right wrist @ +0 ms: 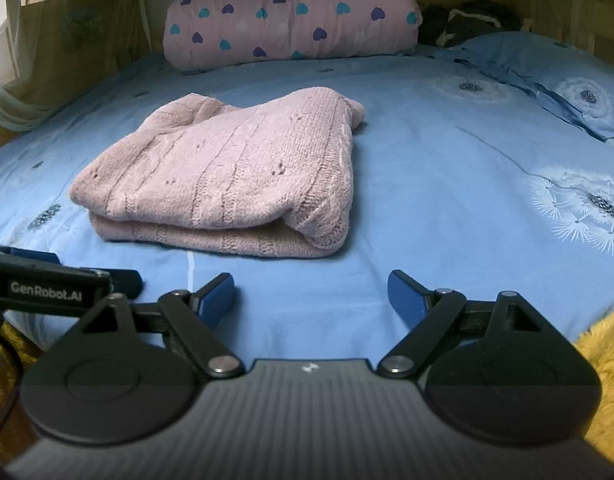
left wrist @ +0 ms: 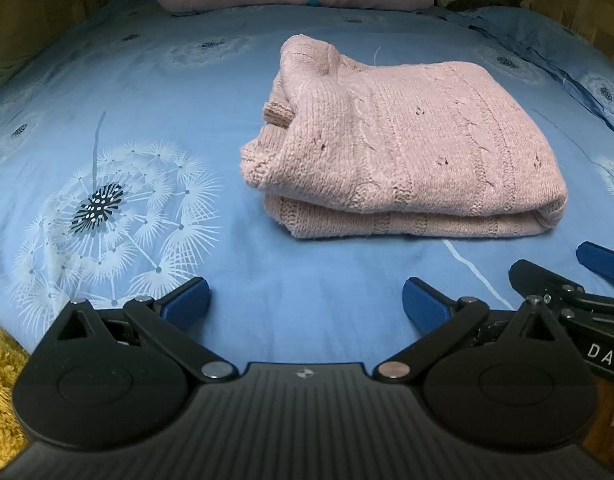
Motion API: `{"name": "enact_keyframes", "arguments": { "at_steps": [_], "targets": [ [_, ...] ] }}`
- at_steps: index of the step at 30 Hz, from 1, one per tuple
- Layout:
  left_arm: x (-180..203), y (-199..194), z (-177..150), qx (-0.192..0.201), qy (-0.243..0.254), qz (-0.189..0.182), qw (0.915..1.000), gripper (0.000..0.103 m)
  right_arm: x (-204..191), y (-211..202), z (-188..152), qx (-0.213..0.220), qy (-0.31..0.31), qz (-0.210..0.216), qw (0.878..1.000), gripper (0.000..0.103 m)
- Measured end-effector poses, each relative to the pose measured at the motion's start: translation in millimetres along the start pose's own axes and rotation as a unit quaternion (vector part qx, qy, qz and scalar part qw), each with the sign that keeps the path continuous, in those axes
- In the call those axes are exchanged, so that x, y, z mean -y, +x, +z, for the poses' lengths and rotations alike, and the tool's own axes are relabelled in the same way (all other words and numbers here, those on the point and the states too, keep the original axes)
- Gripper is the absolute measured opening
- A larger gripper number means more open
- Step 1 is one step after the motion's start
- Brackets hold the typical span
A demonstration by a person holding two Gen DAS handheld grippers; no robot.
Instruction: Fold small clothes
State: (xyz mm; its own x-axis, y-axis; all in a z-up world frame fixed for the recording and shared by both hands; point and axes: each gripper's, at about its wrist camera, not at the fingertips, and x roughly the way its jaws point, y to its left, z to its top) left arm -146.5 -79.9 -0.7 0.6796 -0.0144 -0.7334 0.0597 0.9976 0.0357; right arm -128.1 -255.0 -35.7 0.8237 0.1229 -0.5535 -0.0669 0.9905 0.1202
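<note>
A pink knitted sweater (left wrist: 403, 152) lies folded into a thick rectangle on the blue bedsheet (left wrist: 227, 92); the right wrist view shows the same sweater (right wrist: 227, 180) left of centre. My left gripper (left wrist: 305, 300) hangs open over bare sheet just in front of the sweater, apart from it, with nothing between its blue pads. My right gripper (right wrist: 311, 294) is open too, over the sheet near the sweater's front fold, holding nothing. Each gripper shows at the edge of the other's view: the right gripper (left wrist: 579, 280) and the left gripper (right wrist: 67, 276).
A pink pillow with hearts (right wrist: 291, 20) lies at the head of the bed. A blue pillow (right wrist: 547, 76) sits at the back right, a dark object (right wrist: 467, 24) behind it. Yellow fuzzy fabric (right wrist: 603, 368) borders the bed's near edge, also at yellow fabric (left wrist: 3, 384).
</note>
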Motion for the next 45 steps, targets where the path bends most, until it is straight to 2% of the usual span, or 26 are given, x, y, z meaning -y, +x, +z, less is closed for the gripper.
{"name": "enact_keyframes", "arguments": {
  "at_steps": [45],
  "targets": [
    [0.5, 0.9, 0.7, -0.003, 0.002, 0.001, 1.0, 0.103, -1.2, -0.6, -0.9, 0.001, -0.01, -0.006, 1.0, 0.085]
  ]
}}
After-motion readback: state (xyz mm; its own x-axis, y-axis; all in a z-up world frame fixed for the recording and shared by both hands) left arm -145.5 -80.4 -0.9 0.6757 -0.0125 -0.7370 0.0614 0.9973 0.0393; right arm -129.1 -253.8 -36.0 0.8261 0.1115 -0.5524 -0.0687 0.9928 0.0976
